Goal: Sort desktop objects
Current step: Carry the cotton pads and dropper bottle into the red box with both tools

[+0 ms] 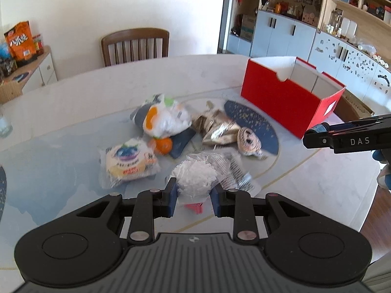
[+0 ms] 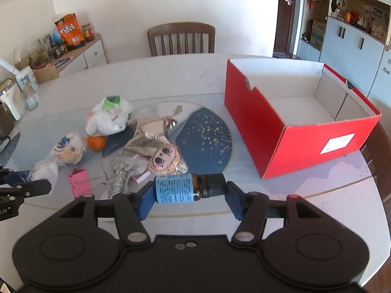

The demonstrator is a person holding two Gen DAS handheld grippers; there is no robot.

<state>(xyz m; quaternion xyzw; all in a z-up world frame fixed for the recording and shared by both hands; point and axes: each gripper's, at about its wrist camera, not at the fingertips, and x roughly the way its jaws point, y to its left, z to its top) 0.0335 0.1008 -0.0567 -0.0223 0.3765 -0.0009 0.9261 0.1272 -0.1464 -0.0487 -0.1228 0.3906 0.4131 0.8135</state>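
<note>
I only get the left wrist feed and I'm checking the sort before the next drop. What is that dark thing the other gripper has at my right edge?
Observer: The right gripper is shut on a small brown bottle, blue label, black cap, held sideways end to end.
Operator: Anything already in the red box?
Observer: The red box shows only bare white floor inside.
Operator: What's the red bit under my bag?
Observer: A pink clip, lying on the table beside the left gripper's bag of white pellets.

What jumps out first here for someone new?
The big open red cardboard box at the table's far right, empty inside. Next, the right gripper clamping a small brown glass bottle with a blue label sideways, and the left gripper pinching a clear bag of white pellets.
</note>
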